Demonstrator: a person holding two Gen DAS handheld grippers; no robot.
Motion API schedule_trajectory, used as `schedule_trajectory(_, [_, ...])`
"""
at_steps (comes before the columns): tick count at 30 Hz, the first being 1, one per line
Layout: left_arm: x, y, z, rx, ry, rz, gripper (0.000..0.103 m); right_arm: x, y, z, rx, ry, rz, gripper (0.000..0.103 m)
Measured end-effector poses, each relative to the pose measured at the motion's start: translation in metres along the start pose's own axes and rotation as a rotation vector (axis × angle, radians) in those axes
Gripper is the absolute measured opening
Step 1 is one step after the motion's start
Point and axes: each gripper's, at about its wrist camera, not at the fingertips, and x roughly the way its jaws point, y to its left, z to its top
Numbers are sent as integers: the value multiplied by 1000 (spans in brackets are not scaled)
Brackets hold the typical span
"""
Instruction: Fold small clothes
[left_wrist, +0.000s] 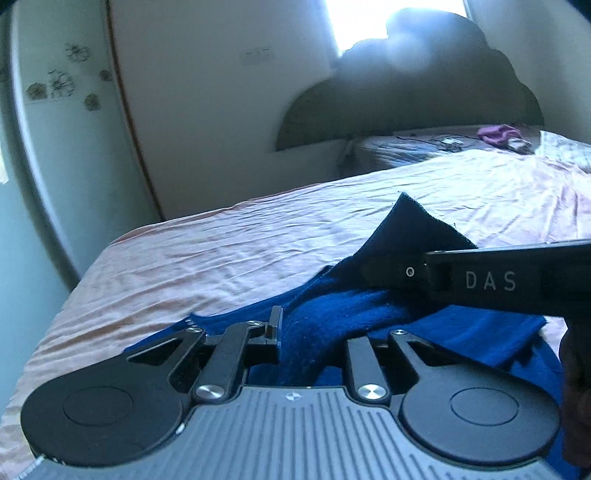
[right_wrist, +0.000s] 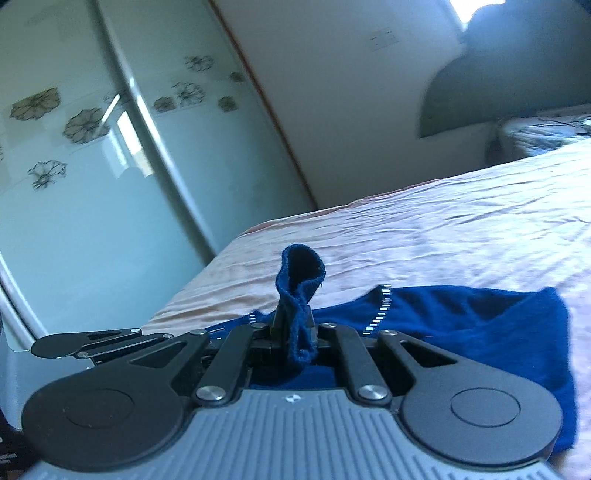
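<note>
On the pink bedsheet lies a blue garment, spread flat on its far side and bunched toward the cameras, a zip showing along one edge. The right gripper has its jaws clenched on a rolled corner of the cloth, which pokes up above the fingers in the right wrist view. The left gripper has a thick ridge of the garment running up between its fingers; the left finger sits against the fabric, but the other finger is hidden behind the cloth, so I cannot tell whether that side is truly pinching. Seen from the left wrist, the right tool crosses in from the right, with a dark flap raised above it.

By my reading, this is the lift-and-carry part of a fold (both edges gathered, nothing laid down yet). Next, the two held edges likely need to travel together over the flat part, kept level so the fabric lands without twisting, before any release.
</note>
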Motion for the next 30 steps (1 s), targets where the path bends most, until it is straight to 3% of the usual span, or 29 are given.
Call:
schedule_trajectory(15, [28,-49,-5,80,43,-60,23,-15,-65,-18,87,-11,-148,7])
schedule_trajectory(22, [20,-56,-15,155,30,-35,53,-18,-90,-25,120,3,-217,7])
schedule_trajectory(25, [5,-49,-27,214,-4,11,72,-19,-98,-28,134,8,-242,7])
schedule_trajectory(30, [-22,-22,-57,292,-35,124,80,-19,-111,-32,160,15,-274,7])
